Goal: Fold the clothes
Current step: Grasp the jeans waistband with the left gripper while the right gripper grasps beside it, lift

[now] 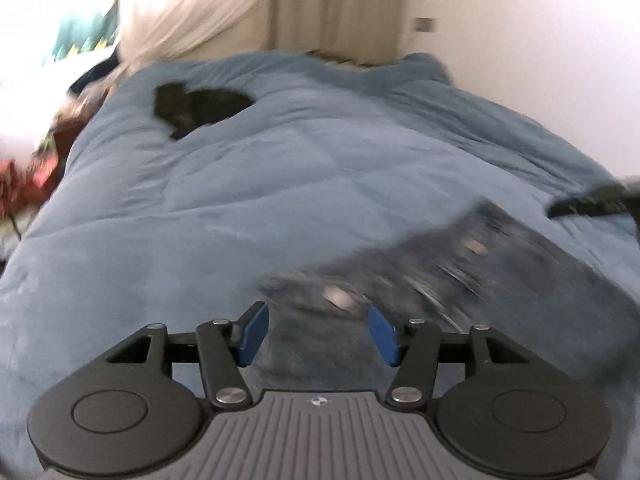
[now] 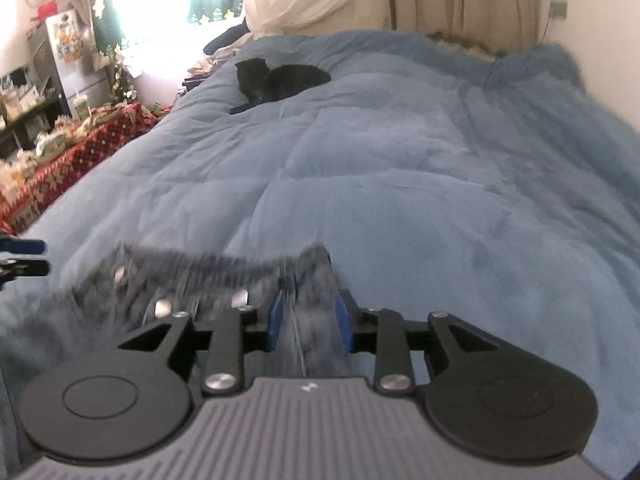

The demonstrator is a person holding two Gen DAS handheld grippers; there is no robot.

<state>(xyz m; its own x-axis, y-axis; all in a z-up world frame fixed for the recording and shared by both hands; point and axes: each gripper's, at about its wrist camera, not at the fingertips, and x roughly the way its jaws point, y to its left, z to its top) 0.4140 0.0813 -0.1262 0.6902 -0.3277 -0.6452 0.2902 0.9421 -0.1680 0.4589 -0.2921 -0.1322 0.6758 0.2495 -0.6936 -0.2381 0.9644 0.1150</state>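
The jeans (image 1: pixel 460 268) lie on the blue duvet (image 1: pixel 248 184) at the near end of the bed, spread crosswise with the buttoned waistband edge facing up the bed. That fits a garment laid flat so a fold can be made across it. Both views are smeared by blur around the denim, so the exact fold lines cannot be read.

In the left wrist view the left gripper (image 1: pixel 318 330) sits at 6 o'clock with its blue pads (image 1: pixel 256 334) standing wide apart. Only denim and duvet show beyond the gap, and nothing is pinched. The jeans run from about 6 o'clock out toward 3 o'clock, so this tool is at one end of the garment, probably placed there to handle that side.

In the right wrist view the right gripper (image 2: pixel 308 320) is also at 6 o'clock, its pads set narrower. A raised ridge of denim (image 2: pixel 312 308) stands between them, but the pads appear clear of the cloth rather than pressing it. I judge the grip is loose. The rest of the jeans stretch toward 9 o'clock, where the other tool's tip (image 2: pixel 24 258) shows at the frame edge.

A black cat (image 2: pixel 280 80) rests far up the bed at 11 o'clock, well apart from the work
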